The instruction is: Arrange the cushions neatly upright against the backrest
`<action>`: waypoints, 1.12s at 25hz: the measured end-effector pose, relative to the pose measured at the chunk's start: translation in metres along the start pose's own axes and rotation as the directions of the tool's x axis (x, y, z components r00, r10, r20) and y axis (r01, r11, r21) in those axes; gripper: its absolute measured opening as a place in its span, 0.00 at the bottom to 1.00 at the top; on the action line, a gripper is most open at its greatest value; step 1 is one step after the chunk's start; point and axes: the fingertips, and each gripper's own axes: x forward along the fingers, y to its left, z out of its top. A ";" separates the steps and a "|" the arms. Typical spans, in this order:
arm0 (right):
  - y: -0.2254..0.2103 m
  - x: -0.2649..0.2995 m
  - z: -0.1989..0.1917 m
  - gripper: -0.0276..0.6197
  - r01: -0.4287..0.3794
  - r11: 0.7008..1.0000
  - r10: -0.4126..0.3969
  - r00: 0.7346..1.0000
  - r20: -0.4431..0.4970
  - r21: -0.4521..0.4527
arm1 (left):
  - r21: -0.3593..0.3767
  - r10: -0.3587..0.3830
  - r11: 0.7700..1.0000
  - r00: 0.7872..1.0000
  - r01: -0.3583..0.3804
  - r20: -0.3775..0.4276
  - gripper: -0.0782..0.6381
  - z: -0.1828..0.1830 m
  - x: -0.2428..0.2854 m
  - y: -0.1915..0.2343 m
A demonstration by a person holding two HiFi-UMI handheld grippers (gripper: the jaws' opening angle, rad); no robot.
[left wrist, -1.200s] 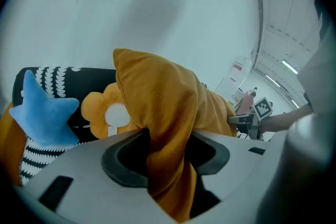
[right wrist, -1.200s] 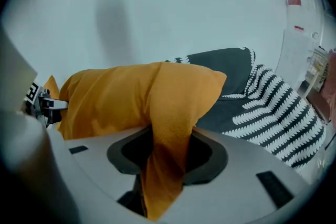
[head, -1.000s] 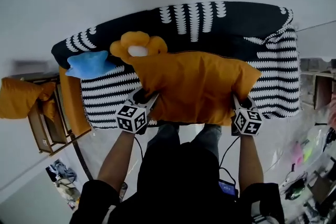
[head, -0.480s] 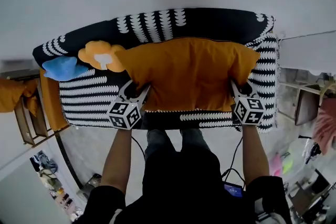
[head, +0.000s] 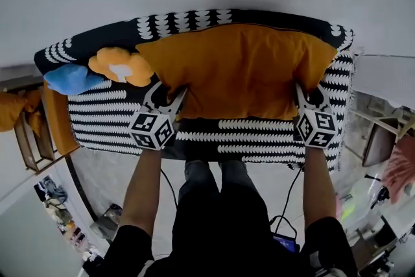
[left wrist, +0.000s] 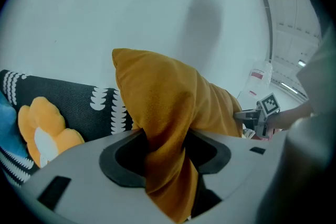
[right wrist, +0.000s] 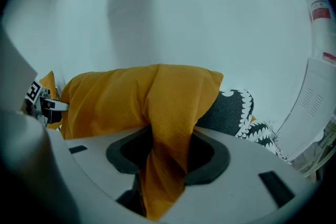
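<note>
A big orange cushion point(head: 243, 71) stands along the black-and-white patterned sofa's backrest point(head: 188, 21), held by both lower corners. My left gripper point(head: 165, 99) is shut on its left corner, fabric bunched between the jaws point(left wrist: 165, 152). My right gripper point(head: 308, 99) pinches the right corner point(right wrist: 168, 152); its jaws have just eased open a little with the cloth still pressed between them. An orange flower-shaped cushion point(head: 121, 67) and a blue cushion point(head: 70, 79) lie on the left of the seat. The flower cushion point(left wrist: 44, 128) also shows in the left gripper view.
A white wall rises behind the sofa. A wooden side table point(head: 35, 139) draped with orange cloth point(head: 13, 110) stands at the sofa's left end. A wooden piece of furniture point(head: 379, 139) and scattered items sit at the right. The person's legs point(head: 214, 185) stand before the seat's front edge.
Both grippers have carried the orange cushion from over the seat's front back against the backrest and rightwards. The flower and blue cushions have stayed where they were.
</note>
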 end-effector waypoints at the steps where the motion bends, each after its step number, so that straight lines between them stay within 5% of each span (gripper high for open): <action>1: -0.002 0.005 0.001 0.35 0.012 1.000 -0.012 1.000 0.006 0.000 | 0.009 0.003 1.000 1.000 -0.003 0.003 0.44 0.001 0.007 0.004; 6: -0.014 0.030 -0.014 0.36 0.073 0.997 -0.073 0.997 0.006 0.005 | 0.067 0.017 0.998 0.999 -0.014 -0.038 0.46 -0.008 0.047 0.022; 13: -0.020 0.056 -0.039 0.40 0.142 0.990 -0.142 0.990 0.000 0.002 | 0.046 0.039 0.998 0.994 -0.035 -0.098 0.50 -0.038 0.070 0.039; 16: -0.018 0.064 -0.048 0.48 0.184 0.982 -0.184 0.983 -0.011 -0.039 | -0.008 0.097 0.995 0.985 -0.100 -0.143 0.54 -0.063 0.070 0.055; 22: -0.028 0.058 -0.055 0.59 0.254 0.960 -0.246 0.966 -0.077 0.115 | -0.106 0.157 0.980 0.982 -0.167 -0.103 0.61 -0.071 0.053 0.064; 28: -0.007 0.015 -0.067 0.61 0.249 0.968 -0.247 0.967 -0.056 0.041 | -0.094 0.108 0.989 0.992 -0.115 -0.069 0.61 -0.058 0.028 0.033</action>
